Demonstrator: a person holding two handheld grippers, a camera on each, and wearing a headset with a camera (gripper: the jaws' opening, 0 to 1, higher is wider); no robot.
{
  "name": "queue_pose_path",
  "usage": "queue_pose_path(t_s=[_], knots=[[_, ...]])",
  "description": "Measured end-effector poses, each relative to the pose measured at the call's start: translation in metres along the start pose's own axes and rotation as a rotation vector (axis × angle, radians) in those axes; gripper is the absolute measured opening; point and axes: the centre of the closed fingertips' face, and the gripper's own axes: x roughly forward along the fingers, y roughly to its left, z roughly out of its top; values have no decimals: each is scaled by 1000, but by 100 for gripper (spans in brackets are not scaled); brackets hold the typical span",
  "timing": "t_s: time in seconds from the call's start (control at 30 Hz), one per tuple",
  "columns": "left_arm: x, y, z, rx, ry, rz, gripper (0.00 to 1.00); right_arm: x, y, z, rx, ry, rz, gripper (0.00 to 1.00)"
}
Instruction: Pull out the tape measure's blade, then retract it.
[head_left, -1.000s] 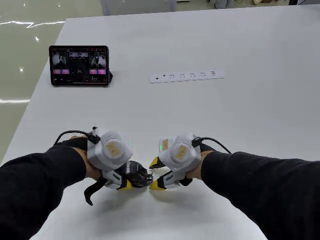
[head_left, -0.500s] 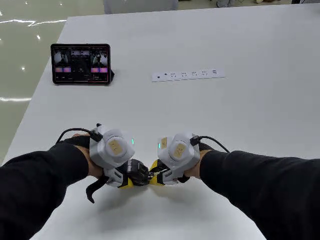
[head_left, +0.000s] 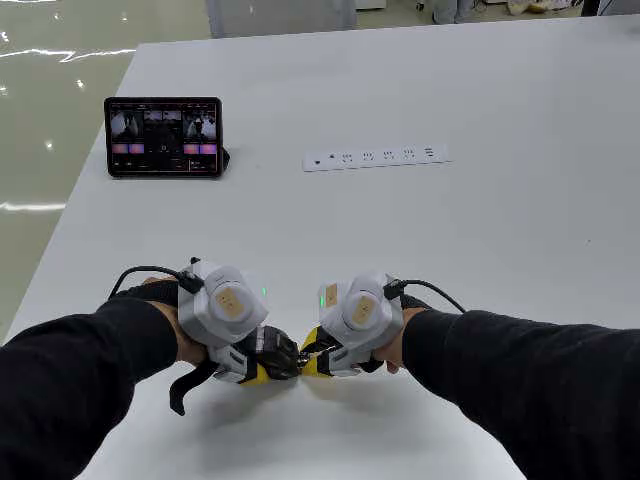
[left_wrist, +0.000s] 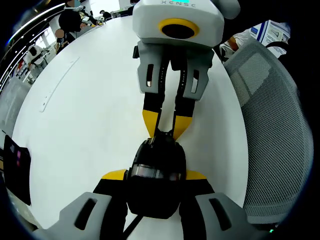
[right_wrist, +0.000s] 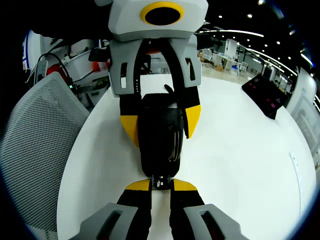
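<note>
— White worktop (head_left: 400, 90), with glossy floor (head_left: 40, 120) past its left edge. What sits on it?

— At the far left, a tablet (head_left: 164, 136) propped up with its screen lit. To its right, a white power strip (head_left: 377, 157) lies flat. Both are well apart from the work, which is at the near edge.

— And the tape measure?

— The black tape measure (head_left: 278, 352) is near centre, between the two grippers. The left claw (head_left: 262, 366) is clamped on its case. In the left gripper view, the case (left_wrist: 156, 170) fills the gap between the yellow tips.

— The right claw?

— The right claw (head_left: 310, 360) is drawn narrow. In the right gripper view, its tips pinch the small metal end hook (right_wrist: 160, 181) at the mouth of the case (right_wrist: 160, 140). The claw tips almost touch the case, and I can't make out any length of blade between them.

— What stands in the way?

— From the head view, the left gripper's pale housing covers part of the case, so little more than a dark lump shows. Black sleeves come in from both near corners, and a black cable (head_left: 135, 272) loops over the left wrist. Past the near edge, a grey mesh chair (left_wrist: 270, 125) stands close to the worktop.
</note>
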Motion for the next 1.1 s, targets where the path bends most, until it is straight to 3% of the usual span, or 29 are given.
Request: queue_pose_path(t_s=[0.1,0.27,1.1], knots=[[0,0,1,-5,-6,-3,35,0,0,0,-6,5,1,9],[0,0,1,-2,-8,-7,35,-6,-3,-7,44,12,19,9],[1,1,1,6,0,-4,35,-21,-3,-22,61,33,21,10]])
